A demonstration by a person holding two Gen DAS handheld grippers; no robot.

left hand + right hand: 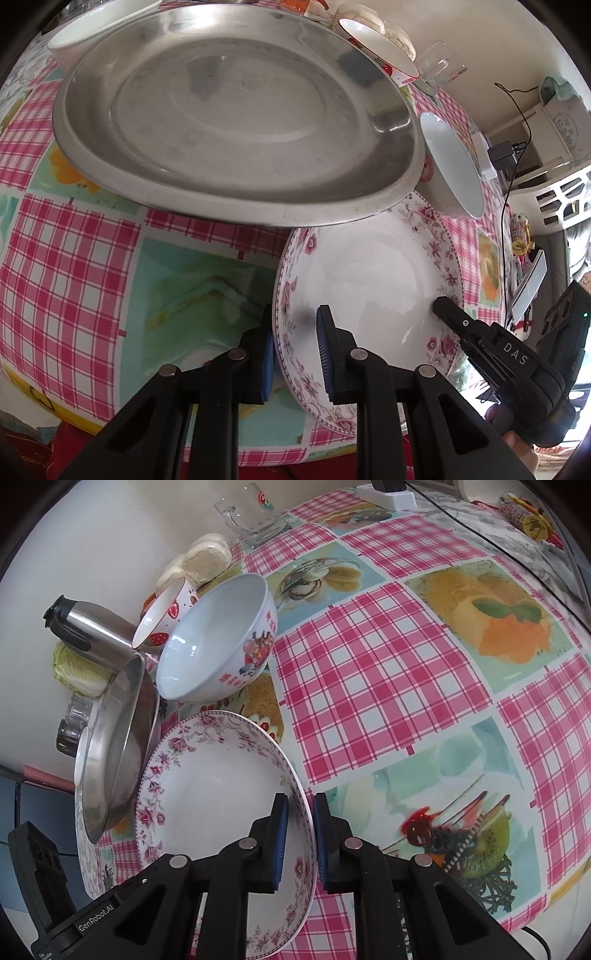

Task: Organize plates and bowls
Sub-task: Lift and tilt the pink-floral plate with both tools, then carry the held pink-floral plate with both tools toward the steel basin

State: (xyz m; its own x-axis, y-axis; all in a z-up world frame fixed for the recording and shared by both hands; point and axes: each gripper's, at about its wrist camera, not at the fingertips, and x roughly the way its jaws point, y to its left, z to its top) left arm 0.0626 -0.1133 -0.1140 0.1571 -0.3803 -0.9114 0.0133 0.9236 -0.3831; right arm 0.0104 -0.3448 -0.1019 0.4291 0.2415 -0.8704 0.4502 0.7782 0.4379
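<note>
I have both grippers (pixel 293 349) (pixel 300 843) pinching the floral plate's (pixel 369 280) opposite rims near the table's (pixel 388 672) edge; steel plate (pixel 229 110) and bowls (pixel 218 638) remain unstacked.

The big tray (pixel 229 110) is bare steel, brushed and a bit dull with smudgy patches. The flowered plate (pixel 369 280) is glazed ceramic, glossy enough to throw highlights. The white bowl (pixel 218 635) is the same shiny glaze (printed decals on the outside). The checked tablecloth (pixel 388 672) looks like wipe-clean vinyl, smooth with a soft sheen. There's a clear glass mug (pixel 255 513), and the kettle (pixel 92 631) is satin steel with black plastic trim.
</note>
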